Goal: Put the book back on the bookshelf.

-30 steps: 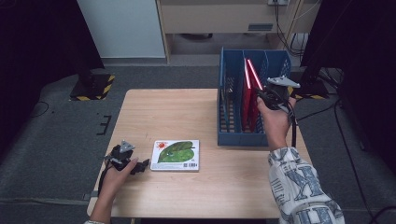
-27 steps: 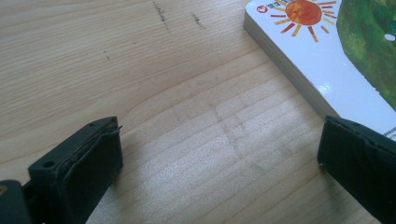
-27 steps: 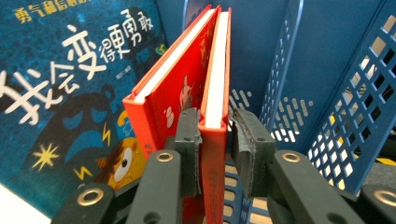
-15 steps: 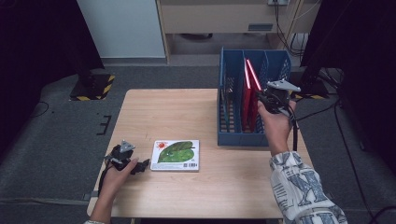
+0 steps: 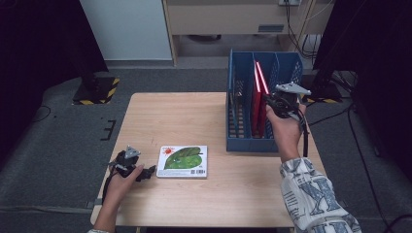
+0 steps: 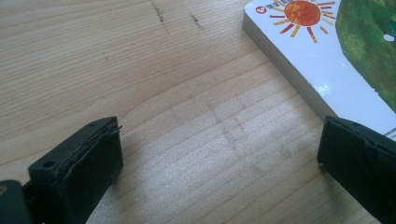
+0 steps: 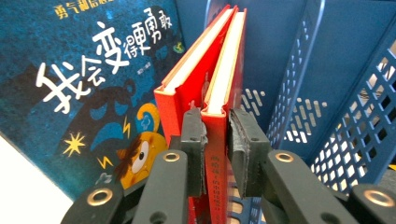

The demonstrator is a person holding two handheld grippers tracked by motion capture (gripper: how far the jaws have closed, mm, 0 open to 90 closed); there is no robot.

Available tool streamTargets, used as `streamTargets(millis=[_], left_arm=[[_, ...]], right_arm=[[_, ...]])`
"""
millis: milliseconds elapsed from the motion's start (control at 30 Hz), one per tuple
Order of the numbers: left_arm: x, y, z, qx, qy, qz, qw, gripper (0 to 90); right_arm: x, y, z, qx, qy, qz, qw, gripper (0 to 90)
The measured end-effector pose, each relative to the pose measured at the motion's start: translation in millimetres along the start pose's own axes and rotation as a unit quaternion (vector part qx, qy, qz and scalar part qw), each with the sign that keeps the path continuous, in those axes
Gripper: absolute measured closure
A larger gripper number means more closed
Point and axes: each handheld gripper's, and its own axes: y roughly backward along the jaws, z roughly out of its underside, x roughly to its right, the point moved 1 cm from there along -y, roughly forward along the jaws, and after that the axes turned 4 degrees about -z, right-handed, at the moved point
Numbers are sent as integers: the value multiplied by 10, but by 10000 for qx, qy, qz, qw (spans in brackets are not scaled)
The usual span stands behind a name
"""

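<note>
Right gripper (image 7: pixel 215 140) clamping jaws on spine edge of right-hand red book (image 7: pixel 223 79), standing upright in blue file rack (image 5: pixel 243 131) on bench (image 5: pixel 194 111). Handling as stiff, fairly light, glossy (possibly slippery). Left gripper (image 6: pixel 219 154) resting wide open, empty, beside picture book (image 6: pixel 327 51).

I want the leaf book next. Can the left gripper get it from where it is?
Probably yes. The left gripper sits open on the table right beside the leaf book, with nothing between them.

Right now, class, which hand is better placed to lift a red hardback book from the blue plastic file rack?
Right. The right gripper is clamped on one red hardback book in the blue plastic file rack; the left gripper sits open beside the leaf-cover board book.
</note>
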Motion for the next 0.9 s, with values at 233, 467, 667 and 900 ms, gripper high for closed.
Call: streamTargets(millis=[233,467,667,900], left_arm=[[0,-1,-1,0,-3,3,10000,0],[1,-1,-1,0,-6,7,10000,0],[3,-2,-2,0,-5,6,10000,0],[6,-3,-4,1,-4,10,10000,0]], right_arm=[[-43,12,9,18,27,-123,9999,751],[-65,16,46,-16,52,-239,9997,738],[-69,16,82,-46,85,-370,9993,700],[-84,5,96,-56,116,-436,9990,667]])
